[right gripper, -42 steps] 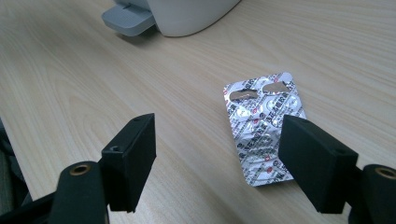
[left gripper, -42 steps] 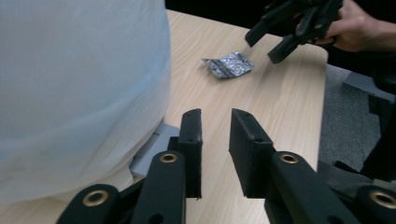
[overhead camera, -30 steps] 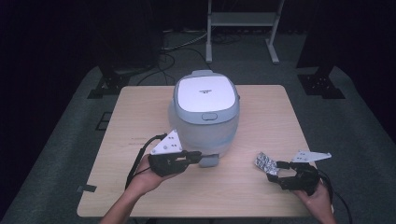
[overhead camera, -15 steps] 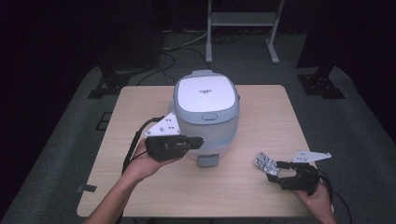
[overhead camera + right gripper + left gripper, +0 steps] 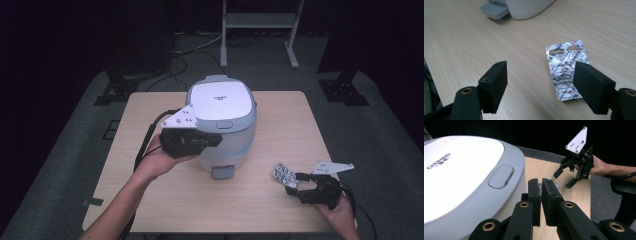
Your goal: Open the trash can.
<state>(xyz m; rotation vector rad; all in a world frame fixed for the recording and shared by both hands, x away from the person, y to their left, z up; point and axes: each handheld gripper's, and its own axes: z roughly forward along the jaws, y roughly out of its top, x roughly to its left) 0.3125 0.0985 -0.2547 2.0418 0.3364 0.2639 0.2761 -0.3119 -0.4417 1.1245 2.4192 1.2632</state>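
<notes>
Now the left tongs [image 5: 212, 139] are clenched with nothing between the jaws, and they hang in the air just beside the front of the rice cooker [image 5: 222, 117], near the oval lid button [image 5: 500, 176]. The right tongs [image 5: 298, 182] are released, standing wide over the worktop [image 5: 150, 125], and the foil blister pack [image 5: 567, 72] lies flat between the two jaws without any pad pressing it.

What could go wrong, in my judgement: the blister pack is thin and lies flat on the wood, so the right tongs may close above it and slide over the foil, or push it away instead of lifting it. If the jaws come down too steep, one pad may pin the pack and bend it. On the other side, the clenched left tongs may press beside the lid button and not on it, and then the cooker could shift on the smooth worktop toward the far edge.

About containers: the rice cooker has its lid closed, so what is inside I cannot tell. Two pockets at the far end of the blister pack look already torn open; the others are too small to judge.
</notes>
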